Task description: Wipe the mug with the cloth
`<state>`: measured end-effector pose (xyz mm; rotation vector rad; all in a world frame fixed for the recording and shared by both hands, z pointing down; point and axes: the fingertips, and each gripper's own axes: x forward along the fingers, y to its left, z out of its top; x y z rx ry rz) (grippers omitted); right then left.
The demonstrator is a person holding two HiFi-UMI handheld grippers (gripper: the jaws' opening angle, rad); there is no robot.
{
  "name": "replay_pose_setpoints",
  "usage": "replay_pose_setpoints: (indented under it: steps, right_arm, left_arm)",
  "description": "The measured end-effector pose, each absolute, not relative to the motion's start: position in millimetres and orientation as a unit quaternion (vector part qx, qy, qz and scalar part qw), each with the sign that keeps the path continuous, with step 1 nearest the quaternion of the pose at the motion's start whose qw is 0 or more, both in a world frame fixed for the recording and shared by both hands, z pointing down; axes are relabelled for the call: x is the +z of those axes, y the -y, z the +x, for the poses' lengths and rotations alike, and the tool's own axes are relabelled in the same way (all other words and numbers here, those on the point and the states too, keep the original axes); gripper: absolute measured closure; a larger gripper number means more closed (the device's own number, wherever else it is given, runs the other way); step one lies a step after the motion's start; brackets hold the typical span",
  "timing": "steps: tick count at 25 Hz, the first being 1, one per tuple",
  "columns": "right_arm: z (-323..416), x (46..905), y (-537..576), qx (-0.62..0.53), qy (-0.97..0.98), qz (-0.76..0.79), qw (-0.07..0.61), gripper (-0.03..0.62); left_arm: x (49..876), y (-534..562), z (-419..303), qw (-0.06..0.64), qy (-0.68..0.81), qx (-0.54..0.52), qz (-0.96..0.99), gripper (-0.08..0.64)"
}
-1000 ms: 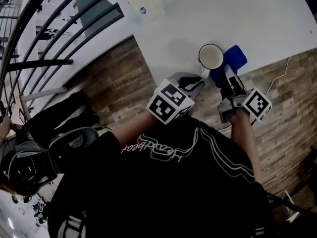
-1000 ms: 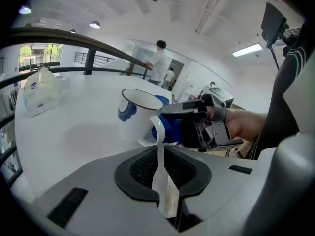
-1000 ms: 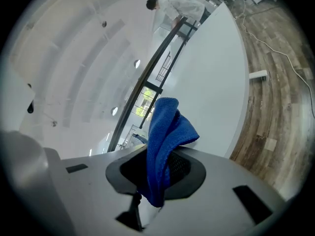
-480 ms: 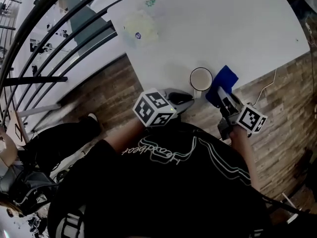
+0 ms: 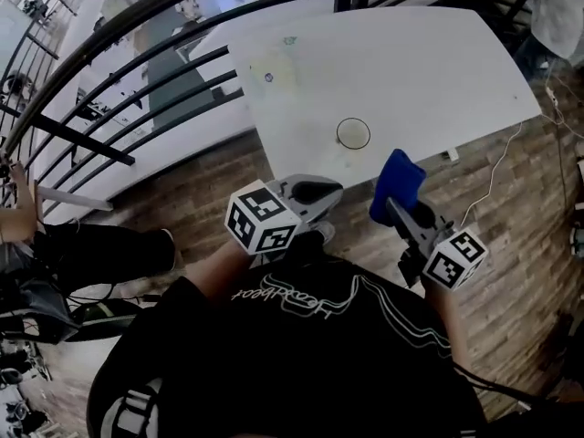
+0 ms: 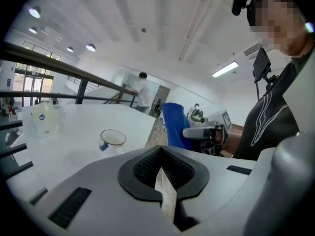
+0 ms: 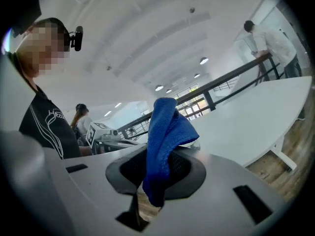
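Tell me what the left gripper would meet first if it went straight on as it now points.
Probably the blue cloth in the right gripper, almost dead ahead of the left gripper; the mug sits left of that line. Depth is unclear, so this is a guess.

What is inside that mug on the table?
Nothing that shows: from above, the mug looks empty, only its pale inside. From the left gripper view its wall hides the bottom.
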<state>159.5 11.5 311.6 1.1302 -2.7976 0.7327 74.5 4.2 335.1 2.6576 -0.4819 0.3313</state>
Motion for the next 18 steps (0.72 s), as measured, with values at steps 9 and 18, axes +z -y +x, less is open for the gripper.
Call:
replay_pose_setpoints:
  steps: [9, 18]
  right_arm:
    - [153, 254, -191, 0.2, 0.922, 0.33, -0.001, 0.528]
    - [148, 193, -289, 0.192, 0.927, 0.321, -0.009, 0.528]
  left_arm:
    - [248, -191, 93, 0.165, 0.168, 0.06, 0.97, 0.552]
    - [172, -286, 97, 0.139, 0.18, 0.057, 0.972, 0.552]
